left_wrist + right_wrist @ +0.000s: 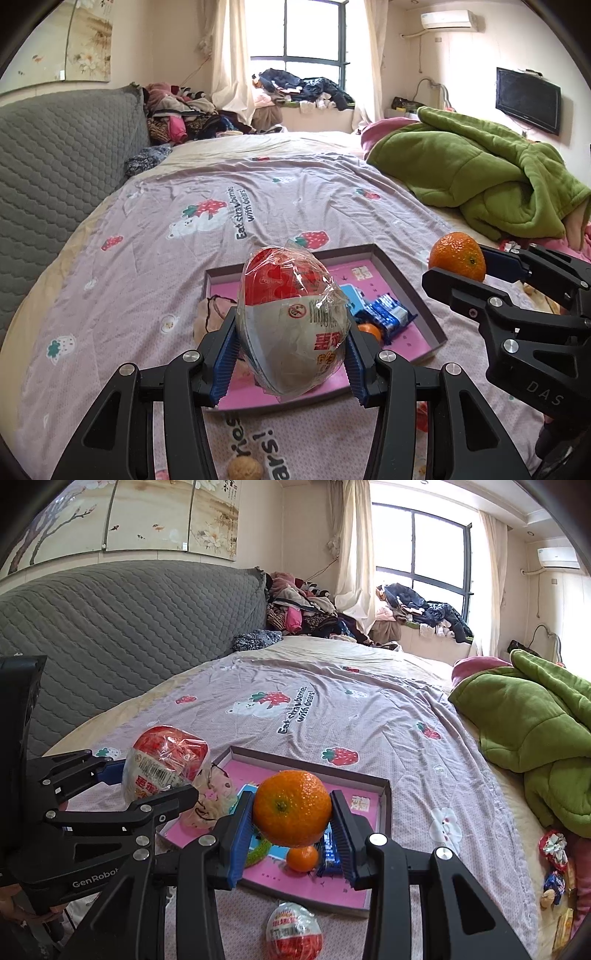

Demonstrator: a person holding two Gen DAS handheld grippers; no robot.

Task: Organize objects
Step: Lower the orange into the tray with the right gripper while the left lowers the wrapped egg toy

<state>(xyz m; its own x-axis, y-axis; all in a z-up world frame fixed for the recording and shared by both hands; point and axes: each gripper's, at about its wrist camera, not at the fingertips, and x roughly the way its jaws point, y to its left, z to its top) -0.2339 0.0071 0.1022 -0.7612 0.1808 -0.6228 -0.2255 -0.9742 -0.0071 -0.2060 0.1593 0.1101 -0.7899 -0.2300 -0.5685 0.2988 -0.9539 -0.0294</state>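
Observation:
My left gripper (pixel 291 354) is shut on a wrapped red-and-white toy egg (pixel 291 317) and holds it above the near part of a shallow pink-lined tray (pixel 413 284) on the bed. The egg also shows in the right wrist view (pixel 162 768). My right gripper (pixel 291 830) is shut on a large orange (pixel 291 812) above the tray (pixel 384 797); the orange shows at the tray's right in the left wrist view (pixel 458 256). In the tray lie a small orange (pixel 302 858), a blue snack packet (pixel 388 317) and a pink drawstring pouch (pixel 210 805).
A second wrapped egg (pixel 293 932) lies on the sheet before the tray. A walnut (pixel 244 469) lies at the near edge. A green blanket (pixel 535 731) is heaped on the right, with loose sweets (pixel 554 860) below it. A grey headboard (pixel 55 162) runs along the left.

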